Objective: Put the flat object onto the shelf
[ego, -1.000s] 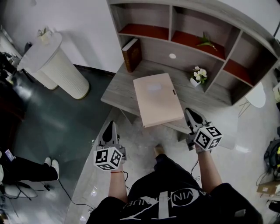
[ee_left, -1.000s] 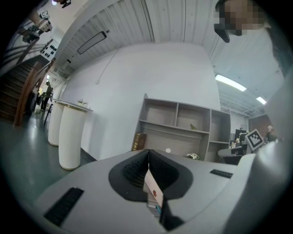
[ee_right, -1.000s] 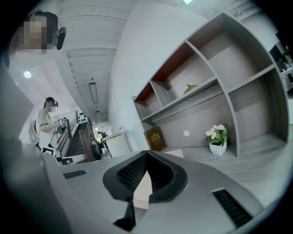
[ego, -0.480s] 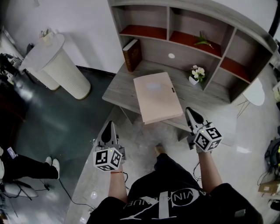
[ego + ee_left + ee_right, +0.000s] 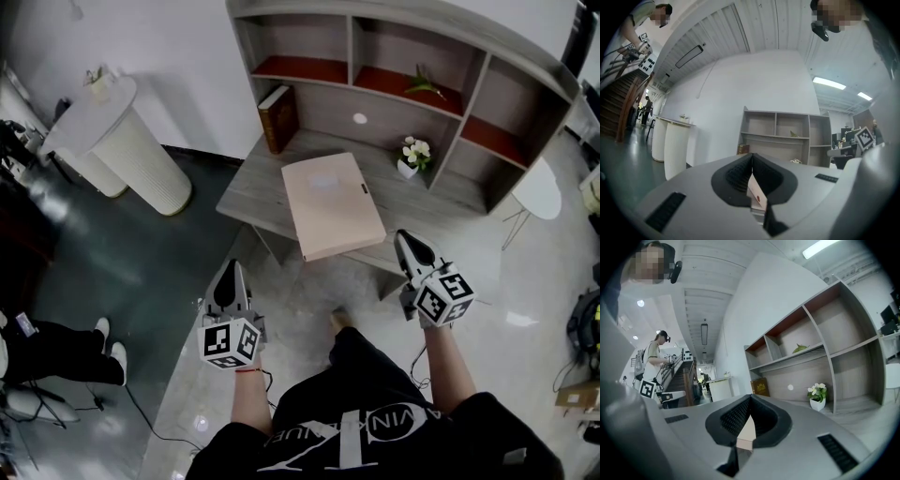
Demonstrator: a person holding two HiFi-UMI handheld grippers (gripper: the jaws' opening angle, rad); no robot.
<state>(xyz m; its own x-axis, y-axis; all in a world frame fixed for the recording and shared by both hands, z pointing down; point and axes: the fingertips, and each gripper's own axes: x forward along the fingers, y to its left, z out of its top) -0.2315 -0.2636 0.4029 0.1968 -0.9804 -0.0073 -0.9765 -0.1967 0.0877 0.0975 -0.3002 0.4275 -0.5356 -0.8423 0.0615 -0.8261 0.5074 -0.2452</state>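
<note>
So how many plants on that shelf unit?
2: white potted flowers on the lower surface of the shelf unit, right of the flat object; a green sprig in the upper middle compartment. Parts of the compartments are out of sight.

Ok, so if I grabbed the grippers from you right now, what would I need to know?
Left gripper: shut, empty, held in front of the shelf unit.
Right gripper: shut, empty, also short of the unit.
Folder: lies flat on the unit's bottom board, with its near end poking over the front edge. Neither gripper touches it.
Done: the folder is on the bottom board, which may already count as the shelf.
Left: if an upper shelf is meant, probably open both grippers, take the folder by its sides and lift it in.
</note>
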